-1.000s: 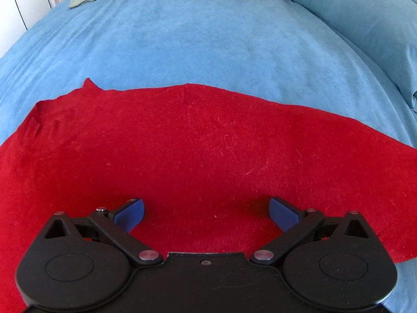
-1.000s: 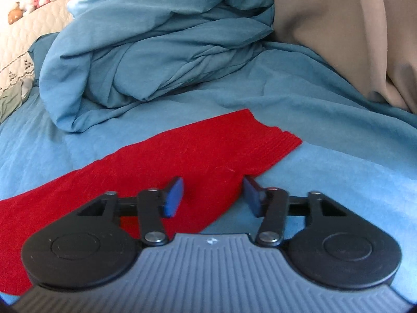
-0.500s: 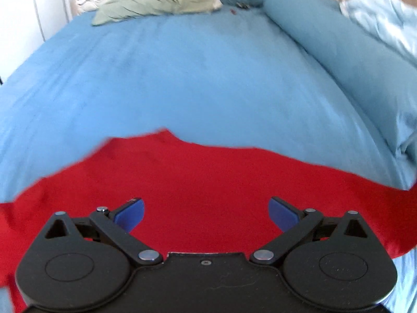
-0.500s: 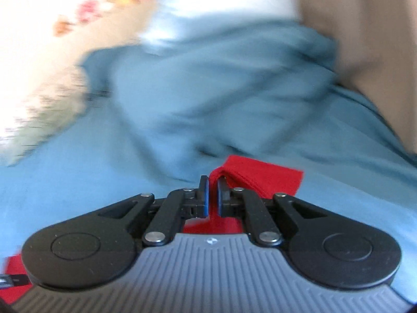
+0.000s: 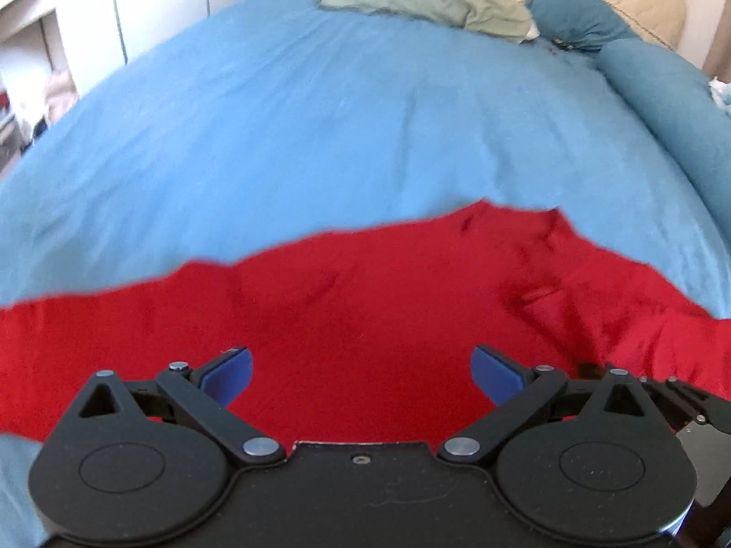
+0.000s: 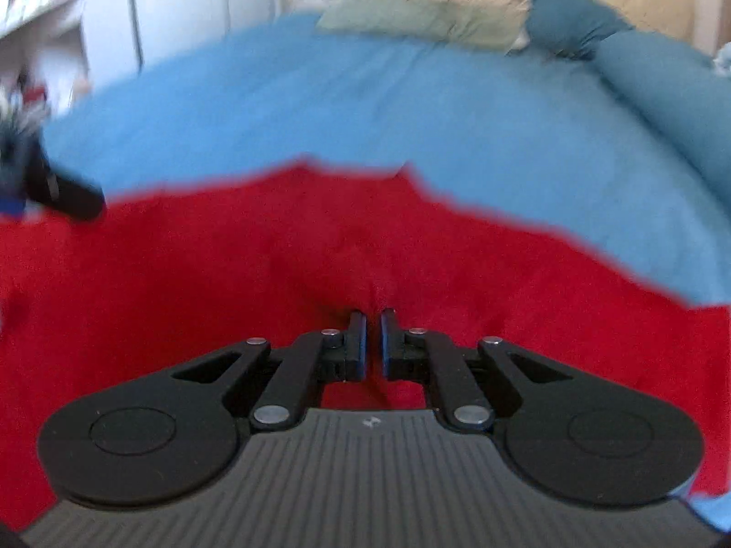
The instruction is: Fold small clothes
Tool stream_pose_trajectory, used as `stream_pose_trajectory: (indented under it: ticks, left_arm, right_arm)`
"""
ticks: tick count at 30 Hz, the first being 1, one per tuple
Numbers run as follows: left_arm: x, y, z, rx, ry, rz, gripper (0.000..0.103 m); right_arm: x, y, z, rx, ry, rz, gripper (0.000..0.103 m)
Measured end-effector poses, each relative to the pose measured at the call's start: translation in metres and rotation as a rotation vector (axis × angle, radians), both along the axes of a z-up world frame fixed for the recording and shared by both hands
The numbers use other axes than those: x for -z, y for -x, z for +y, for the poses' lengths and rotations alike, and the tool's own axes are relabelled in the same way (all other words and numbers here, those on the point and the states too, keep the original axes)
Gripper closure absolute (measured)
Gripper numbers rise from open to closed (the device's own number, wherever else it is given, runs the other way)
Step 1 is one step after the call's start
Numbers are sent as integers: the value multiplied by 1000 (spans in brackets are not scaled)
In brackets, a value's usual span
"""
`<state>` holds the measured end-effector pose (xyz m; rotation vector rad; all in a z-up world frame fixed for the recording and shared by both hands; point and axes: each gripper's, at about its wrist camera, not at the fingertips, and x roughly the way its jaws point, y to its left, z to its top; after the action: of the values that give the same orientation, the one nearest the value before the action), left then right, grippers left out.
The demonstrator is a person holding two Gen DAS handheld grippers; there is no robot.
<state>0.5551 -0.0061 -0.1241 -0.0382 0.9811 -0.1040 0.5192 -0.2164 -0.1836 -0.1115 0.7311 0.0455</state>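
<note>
Nearest us, our right claw is pinched narrow on a fold of the red garment, while our left claw hangs wide above it, gripping nothing. The cloth lies across the near edge of the bed. We judge the thin pinch may slip, and the unpinned side may drag and bunch.

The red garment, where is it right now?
The red garment lies spread across the near part of the blue bedsheet, under the open left gripper; the right gripper pinches a fold of it.
</note>
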Motion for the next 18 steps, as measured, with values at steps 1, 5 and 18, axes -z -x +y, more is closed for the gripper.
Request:
stream_pose_trajectory:
  ticks: [1, 5, 18]
  left_arm:
    - [3, 1, 2, -1, 7, 8, 0]
    - [10, -1, 4, 4, 49, 36, 0]
    - [13, -28, -133, 212, 154, 23, 0]
  right_arm:
    - [1, 3, 4, -5, 25, -14, 77]
    - [-5, 14, 16, -78, 48, -32, 30]
    - [-36, 64, -81, 160, 22, 39, 18]
